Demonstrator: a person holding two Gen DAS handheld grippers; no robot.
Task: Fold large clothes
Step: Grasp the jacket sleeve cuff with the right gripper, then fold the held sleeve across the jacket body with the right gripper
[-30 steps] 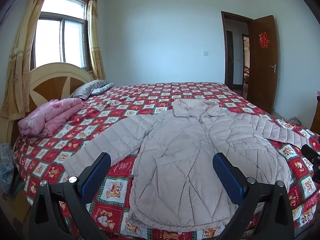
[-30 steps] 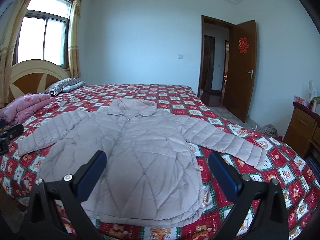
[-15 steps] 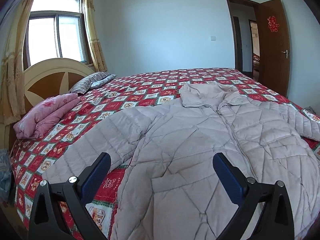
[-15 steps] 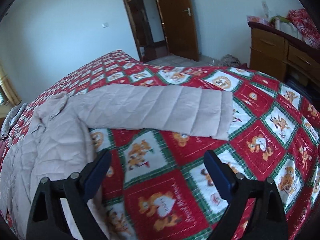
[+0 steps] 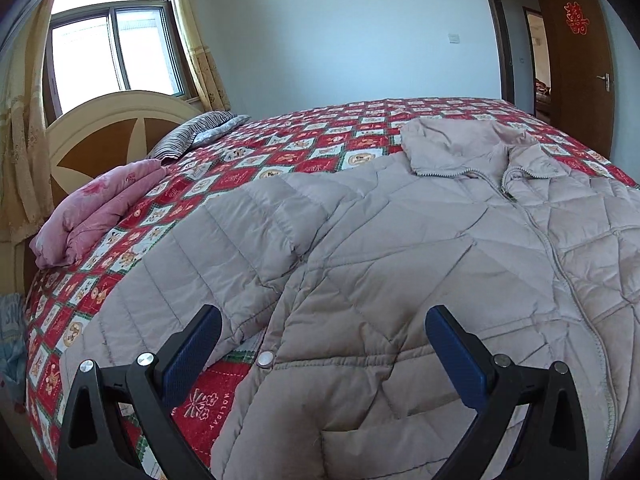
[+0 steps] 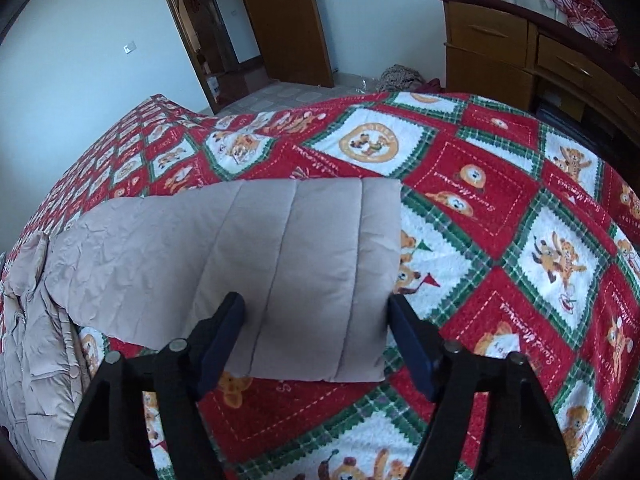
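Nearest in the left wrist view, the left gripper [image 5: 322, 344] hangs released, its two blue pads spread wide over the lower front of the padded beige jacket [image 5: 400, 264], with nothing pressed between them; a silver snap button [image 5: 265, 359] on the jacket's edge sits just inside the left pad at about 7 o'clock from the frame's middle. The jacket lies flat and zipped on the red, white and green patchwork bedspread [image 5: 304, 148], its body filling the frame from 6 to 3 o'clock, one sleeve running out toward 8 o'clock and its collar [image 5: 472, 148] lying at 1 o'clock. Farther off, a folded pink blanket [image 5: 96, 212] rests at 9 o'clock, a striped pillow [image 5: 200, 134] beyond it against the round headboard [image 5: 108, 128], a curtained window [image 5: 116, 48] at 11 o'clock, and an open wooden door [image 5: 580, 60] at 2 o'clock. In the right wrist view, the right gripper [image 6: 316, 336] is closing, its pads flanking the cuff end of the jacket's other sleeve [image 6: 248, 252], which lies flat on the bedspread [image 6: 500, 240] between them; whether the pads already press it I cannot tell. The sleeve leads off toward 9 o'clock to the jacket's body. Beyond, a wooden dresser [image 6: 520, 48] stands at 1 o'clock and the door [image 6: 280, 20] at 12.
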